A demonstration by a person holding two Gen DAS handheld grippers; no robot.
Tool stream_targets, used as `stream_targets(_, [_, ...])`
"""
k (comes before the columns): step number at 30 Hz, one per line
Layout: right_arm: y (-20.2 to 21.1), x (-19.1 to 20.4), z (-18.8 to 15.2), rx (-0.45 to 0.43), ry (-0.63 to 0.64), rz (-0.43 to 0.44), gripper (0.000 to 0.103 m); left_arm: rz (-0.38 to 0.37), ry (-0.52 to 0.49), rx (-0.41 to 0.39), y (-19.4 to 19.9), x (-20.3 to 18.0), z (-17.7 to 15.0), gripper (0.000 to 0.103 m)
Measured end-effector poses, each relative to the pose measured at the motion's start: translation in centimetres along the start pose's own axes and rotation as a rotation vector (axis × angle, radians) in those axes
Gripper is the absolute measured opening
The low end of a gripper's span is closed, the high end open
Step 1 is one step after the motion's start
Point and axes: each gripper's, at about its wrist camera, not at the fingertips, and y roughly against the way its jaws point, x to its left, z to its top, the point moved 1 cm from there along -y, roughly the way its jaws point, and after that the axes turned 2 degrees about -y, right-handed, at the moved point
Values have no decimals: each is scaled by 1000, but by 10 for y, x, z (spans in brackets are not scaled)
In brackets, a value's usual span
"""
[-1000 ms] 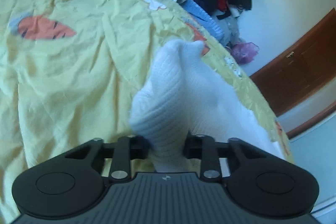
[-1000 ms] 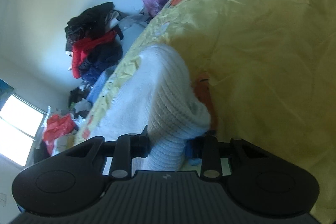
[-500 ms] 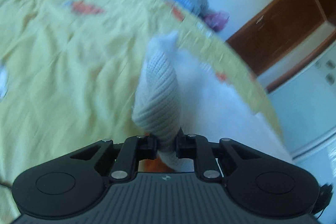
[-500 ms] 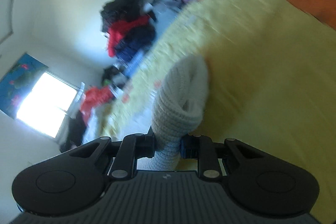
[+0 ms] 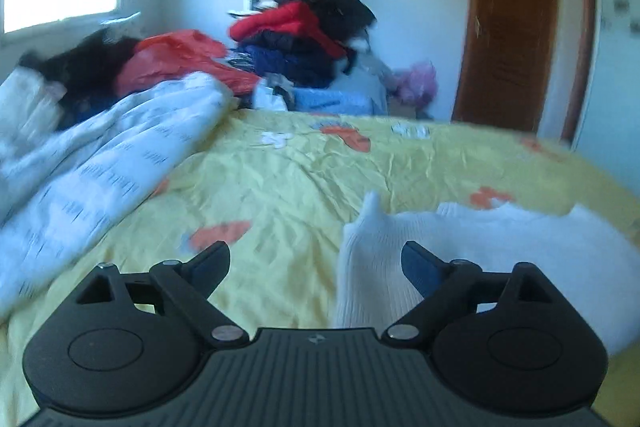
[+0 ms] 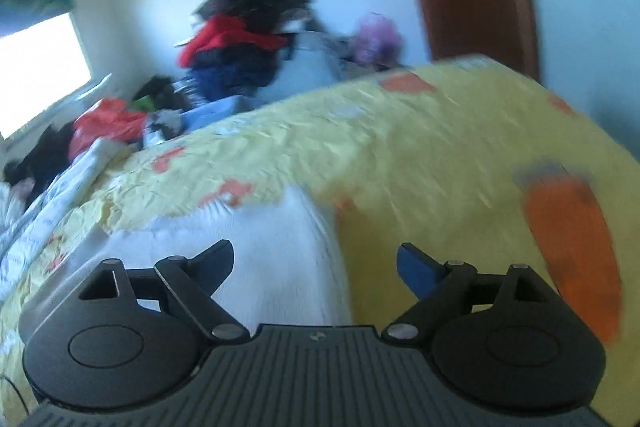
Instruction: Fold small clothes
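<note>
A white knitted garment (image 5: 500, 251) lies on a bed covered by a yellow sheet (image 5: 288, 195) printed with orange carrots. The left gripper (image 5: 316, 259) is opening wide, its pads clear of the knit, which lies beneath them. The right gripper (image 6: 314, 261) is opening wide too, above the garment's other edge, gripping nothing. Clothes pile (image 5: 304, 39) behind.

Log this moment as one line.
left gripper: opening, empty | right gripper: opening, empty | white knit: released on bed

White knit garment (image 5: 500, 251) on carrot-patterned yellow bedsheet (image 5: 304, 187)
</note>
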Motion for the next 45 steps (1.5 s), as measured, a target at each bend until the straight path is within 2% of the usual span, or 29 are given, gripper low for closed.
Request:
stream_targets(2, [-32,5,20,29,9,15,91,8,-46,61,-44,-18,14,93])
stream_targets(4, [-65,14,34,70,35,33,86,-28,-72,134,-82,-35,22,93])
stream_targets(7, [-101,21,35,160,80,15,83,-73,-67,206,-129,-52,30,93])
stream_targets(9, [-115,23,27,213,115,4,73,-71,-81,228,-150,-63,31,93])
stream_targets(11, [-126,24,20,247,142,-10,51,-72,-112,258,-172,-69,29,92])
stream_targets(12, [-129,25,16,253,151,-5,41,-65,-112,284,-179,-69,26,75])
stream_targets(13, [-134,27,14,260,150,14,19,-62,-112,304,-187,-69,24,54])
stream_targets(14, [-133,27,14,256,144,26,14,-38,-115,309,-191,-69,24,24])
stream_targets(15, [-128,27,16,230,144,35,14,-28,-105,293,-190,-66,26,12])
stream_targets(17, [-114,26,25,136,140,36,13,-32,-58,239,-180,-58,32,11])
stream_targets(19, [-104,13,35,59,61,37,12,28,-67,200,-178,-56,32,11])
stream_targets(20, [-106,5,37,52,32,32,12,45,-63,213,-183,-55,30,11])
stream_targets(22, [-123,-4,28,107,19,-11,12,77,-58,253,-197,-54,20,10])
stream_targets(23, [-130,-4,23,133,31,-27,12,100,-66,237,-199,-55,15,11])
stream_targets(25, [-140,-1,11,170,34,-47,14,113,-78,226,-194,-58,15,11])
stream_targets(26, [-138,0,10,167,34,-62,26,110,-91,223,-190,-60,17,13])
stream_targets(27, [-135,1,11,161,29,-72,31,109,-108,219,-185,-61,19,17])
stream_targets(29, [-123,2,15,139,4,-81,58,128,-151,201,-168,-61,23,27])
stream_targets(31, [-104,7,22,74,17,-101,61,179,-181,148,-145,-66,29,48])
stream_targets(33, [-85,17,27,14,29,-77,63,214,-166,54,-125,-72,36,98])
stream_targets(34, [-83,22,28,6,30,-51,67,215,-138,-2,-116,-79,37,103])
stream_targets(35, [-83,30,27,5,40,-21,69,196,-126,-33,-112,-88,38,103])
stream_targets(36, [-87,41,24,13,67,-4,70,170,-136,-26,-114,-99,38,103])
stream_targets(40, [-123,61,10,95,141,-50,69,115,-201,100,-148,-142,24,103])
stream_targets(43, [-141,50,-4,154,170,-150,69,123,-220,241,-182,-144,5,103])
stream_targets(44, [-143,44,-10,155,195,-164,67,84,-166,244,-184,-134,5,103])
stream_targets(45, [-140,37,-12,137,174,-136,67,59,-109,254,-185,-125,6,103])
